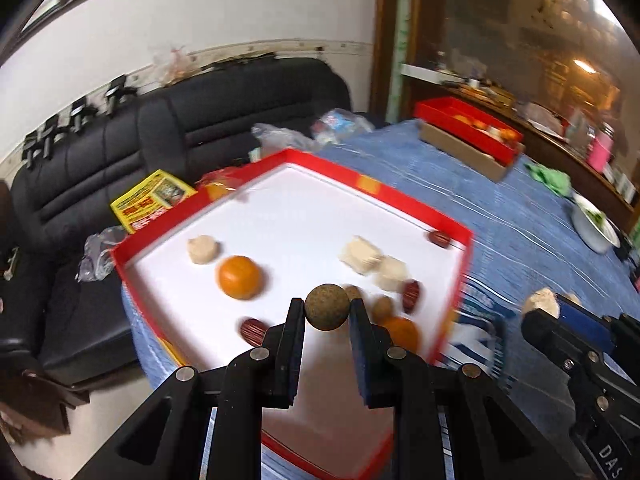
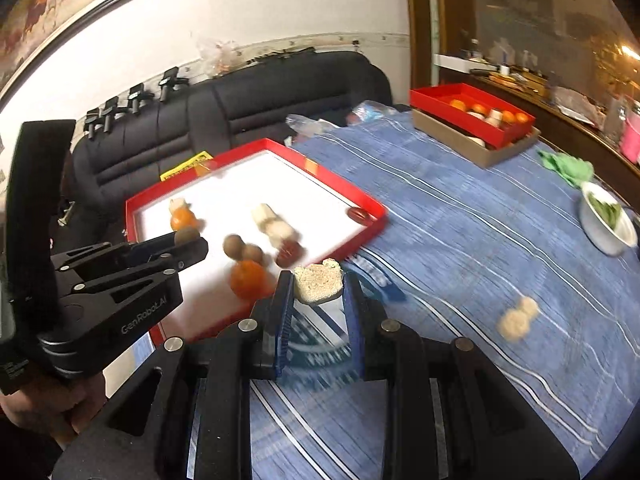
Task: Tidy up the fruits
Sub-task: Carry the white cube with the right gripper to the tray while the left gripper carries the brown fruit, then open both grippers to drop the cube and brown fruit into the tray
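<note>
Left gripper (image 1: 326, 307) jaws shut on small round brown fruit (image 1: 325, 306) above red-rimmed white tray (image 1: 404, 196). Right gripper (image 2: 316, 284) jaws squeezing crumbly beige cake piece (image 2: 318, 282) (beside tray, over blue striped surface (image 2: 460, 220)).

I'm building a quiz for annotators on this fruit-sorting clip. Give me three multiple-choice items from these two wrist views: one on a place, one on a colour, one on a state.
1. Where does the white bowl with greens stand?
A. on the blue striped cloth
B. inside the red tray
C. on the black sofa

2. What colour is the inner floor of the near red tray?
A. blue
B. white
C. brown

3. What is the left gripper doing?
A. hanging open and empty
B. shut on an orange
C. shut on a small brown round fruit

Answers:
1 A, the bowl sits on the cloth at the right edge of the right wrist view.
2 B, the floor inside the red rim is white.
3 C, the brown ball sits pinched between both fingers.
</note>
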Motion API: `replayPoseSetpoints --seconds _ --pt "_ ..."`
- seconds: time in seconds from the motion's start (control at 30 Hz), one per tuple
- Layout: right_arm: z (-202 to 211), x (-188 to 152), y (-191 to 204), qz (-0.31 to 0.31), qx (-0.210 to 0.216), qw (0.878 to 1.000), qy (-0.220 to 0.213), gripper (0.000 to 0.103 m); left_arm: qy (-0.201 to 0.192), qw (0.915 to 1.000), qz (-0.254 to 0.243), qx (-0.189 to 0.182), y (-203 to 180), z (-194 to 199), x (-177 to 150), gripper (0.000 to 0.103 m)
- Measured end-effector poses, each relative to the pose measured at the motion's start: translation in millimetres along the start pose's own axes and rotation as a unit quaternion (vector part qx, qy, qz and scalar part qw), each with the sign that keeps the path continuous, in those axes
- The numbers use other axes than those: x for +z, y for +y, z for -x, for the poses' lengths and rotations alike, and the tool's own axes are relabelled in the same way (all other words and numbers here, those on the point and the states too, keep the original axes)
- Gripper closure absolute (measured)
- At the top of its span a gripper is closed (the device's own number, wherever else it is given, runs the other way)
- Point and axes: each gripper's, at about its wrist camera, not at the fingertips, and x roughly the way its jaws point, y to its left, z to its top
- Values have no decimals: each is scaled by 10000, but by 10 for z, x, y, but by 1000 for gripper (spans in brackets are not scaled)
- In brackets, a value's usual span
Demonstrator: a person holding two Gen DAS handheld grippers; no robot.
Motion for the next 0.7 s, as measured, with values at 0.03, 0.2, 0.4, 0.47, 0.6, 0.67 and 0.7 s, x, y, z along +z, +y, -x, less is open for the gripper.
replayPoseSetpoints --seconds 0.03,0.2,0.4,0.47,0.6,0.67,0.7 --pt "-52 38 36 23 33 10000 11 79 14 10000 36 48 53 -37 25 82" --pt "-314 189 194 104 146 9998 67 79 64 9996 167 238 264 -198 133 82" --pt "-596 346 289 114 137 9998 117 79 108 9988 261 400 374 -342 216 82" --pt "-695 384 252 19 103 9998 177 79 107 9986 273 450 383 -374 228 82" --pt "-848 416 154 -153 -2 9995 260 79 88 9981 279 550 412 -446 267 82" --pt "-900 428 126 -169 -32 9994 298 79 87 9978 307 586 418 -463 287 82" --pt "-922 432 118 -177 -35 9993 318 79 90 9976 320 608 420 -472 298 82"
